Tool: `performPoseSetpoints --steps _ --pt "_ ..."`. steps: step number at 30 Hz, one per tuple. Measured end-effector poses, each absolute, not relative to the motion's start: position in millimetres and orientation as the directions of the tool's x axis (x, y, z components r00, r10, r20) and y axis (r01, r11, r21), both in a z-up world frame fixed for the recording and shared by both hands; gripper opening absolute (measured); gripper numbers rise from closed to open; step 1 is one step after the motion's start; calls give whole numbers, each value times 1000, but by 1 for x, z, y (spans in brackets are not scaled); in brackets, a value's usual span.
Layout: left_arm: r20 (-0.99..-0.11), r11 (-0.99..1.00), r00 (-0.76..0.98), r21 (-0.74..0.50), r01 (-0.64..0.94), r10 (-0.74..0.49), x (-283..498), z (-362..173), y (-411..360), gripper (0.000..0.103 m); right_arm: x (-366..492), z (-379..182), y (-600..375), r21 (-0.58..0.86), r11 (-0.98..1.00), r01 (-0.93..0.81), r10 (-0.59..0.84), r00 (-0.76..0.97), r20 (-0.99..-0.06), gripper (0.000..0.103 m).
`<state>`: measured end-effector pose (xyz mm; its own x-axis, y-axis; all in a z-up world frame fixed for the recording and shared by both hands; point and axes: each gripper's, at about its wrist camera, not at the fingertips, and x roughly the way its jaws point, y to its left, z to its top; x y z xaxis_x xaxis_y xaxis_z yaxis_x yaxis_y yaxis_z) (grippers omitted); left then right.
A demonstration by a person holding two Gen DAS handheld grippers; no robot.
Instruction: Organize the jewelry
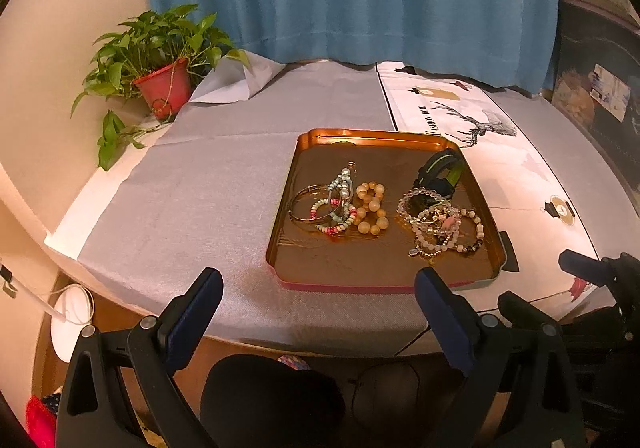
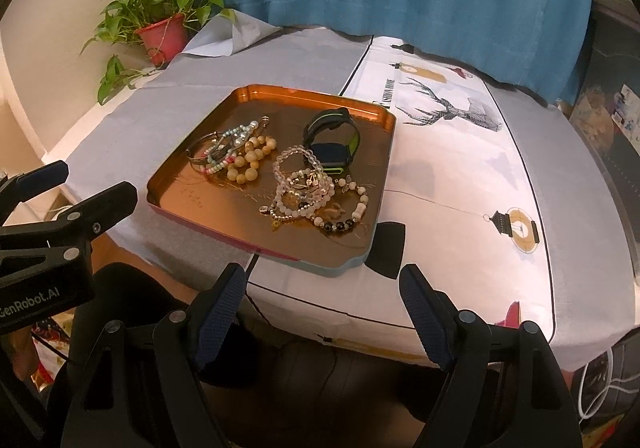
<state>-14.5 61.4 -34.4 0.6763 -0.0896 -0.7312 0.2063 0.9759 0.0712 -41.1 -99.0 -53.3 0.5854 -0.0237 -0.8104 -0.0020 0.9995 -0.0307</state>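
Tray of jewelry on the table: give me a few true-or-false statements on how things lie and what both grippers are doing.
1. All the jewelry lies inside the copper tray. True.
2. The black and green watch lies on the grey cloth outside the tray. False: it sits in the tray, toward its far side.
3. The right gripper is clamped on a bracelet. False: its jaws stand open and empty, short of the tray.
4. The left gripper is open with nothing between its fingers. True.
5. The big amber bead bracelet hangs from the potted plant. False: it lies in the tray; the plant stands at the table's far left corner.
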Motion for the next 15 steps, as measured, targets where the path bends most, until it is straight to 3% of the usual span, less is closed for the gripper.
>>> performPoseSetpoints --steps 15 --pt "-737 977 669 61 204 -94 -16 -35 62 96 -42 -52 -99 -40 999 5 -35 583 -812 80"
